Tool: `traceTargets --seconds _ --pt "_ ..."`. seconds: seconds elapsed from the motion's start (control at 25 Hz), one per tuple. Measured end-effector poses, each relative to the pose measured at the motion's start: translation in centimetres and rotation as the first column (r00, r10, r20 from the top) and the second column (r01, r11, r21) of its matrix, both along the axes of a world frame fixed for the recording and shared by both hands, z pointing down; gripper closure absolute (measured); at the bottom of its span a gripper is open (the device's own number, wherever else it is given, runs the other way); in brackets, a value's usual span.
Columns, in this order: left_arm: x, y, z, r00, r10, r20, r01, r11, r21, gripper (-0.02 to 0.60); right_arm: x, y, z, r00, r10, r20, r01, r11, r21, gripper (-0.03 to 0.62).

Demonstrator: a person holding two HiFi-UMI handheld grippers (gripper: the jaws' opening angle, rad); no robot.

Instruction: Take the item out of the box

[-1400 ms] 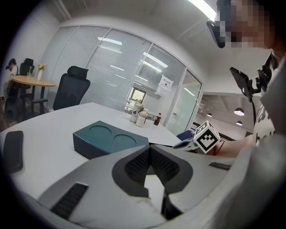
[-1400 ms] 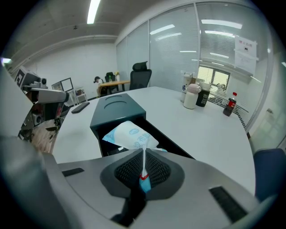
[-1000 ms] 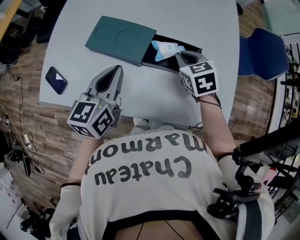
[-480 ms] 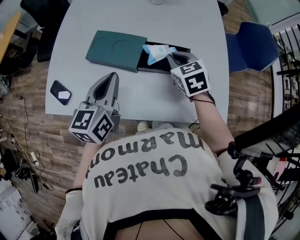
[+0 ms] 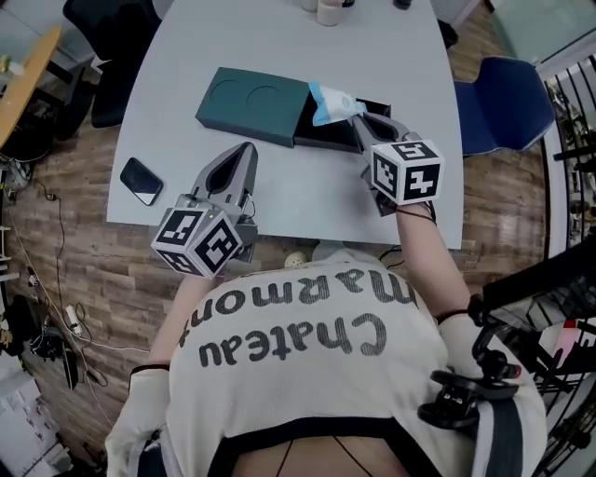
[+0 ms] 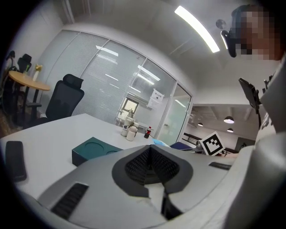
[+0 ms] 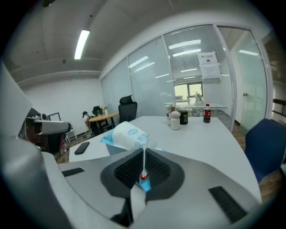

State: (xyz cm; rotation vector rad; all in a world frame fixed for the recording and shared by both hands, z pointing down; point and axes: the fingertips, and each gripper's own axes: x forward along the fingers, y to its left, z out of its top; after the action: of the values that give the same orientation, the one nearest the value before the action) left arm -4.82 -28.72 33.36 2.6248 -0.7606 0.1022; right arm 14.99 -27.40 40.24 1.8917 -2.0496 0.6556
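Raised since a second earlier, both grippers sat higher over the white worktop (image 5: pixel 298 205). Nearest, the left gripper (image 5: pixel 246 151) hovered with its jaws together and nothing in them, short of the box. Beyond it, the right gripper (image 5: pixel 358 117) was clamped shut on the sealed edge of a blue-and-white packet (image 5: pixel 331 100), which hung above the open black tray (image 5: pixel 321 137) of the teal box (image 5: pixel 253 104). A phone (image 5: pixel 142 180) lay near the left edge, and cups (image 5: pixel 326 11) stood at the far end. Removal looked nearly done: the packet appeared clear of the tray, and only setting it down remained.
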Motion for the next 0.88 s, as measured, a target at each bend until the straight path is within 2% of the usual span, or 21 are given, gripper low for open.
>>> traceTargets --seconds 0.12,0.32,0.6,0.88 --pt "-0.4 0.1 0.0 0.999 0.028 0.024 -0.028 1.000 -0.001 0.584 -1.1 0.6 -0.3 0.997 0.020 0.074 -0.021 1.000 0.018 0.583" --pt "-0.5 1.6 0.4 0.996 0.084 0.025 -0.083 0.996 -0.009 0.584 -2.9 2.5 0.5 0.987 0.030 0.159 -0.032 0.999 0.013 0.583" --pt "-0.2 4.3 1.1 0.986 0.156 0.052 -0.155 0.988 -0.019 0.584 -4.7 5.6 0.5 0.987 0.050 0.152 -0.051 0.999 0.000 0.582" --pt "2.6 7.1 1.6 0.977 0.205 0.057 -0.204 0.979 -0.021 0.584 -2.9 8.6 0.6 0.990 0.047 0.132 -0.048 0.999 0.001 0.582"
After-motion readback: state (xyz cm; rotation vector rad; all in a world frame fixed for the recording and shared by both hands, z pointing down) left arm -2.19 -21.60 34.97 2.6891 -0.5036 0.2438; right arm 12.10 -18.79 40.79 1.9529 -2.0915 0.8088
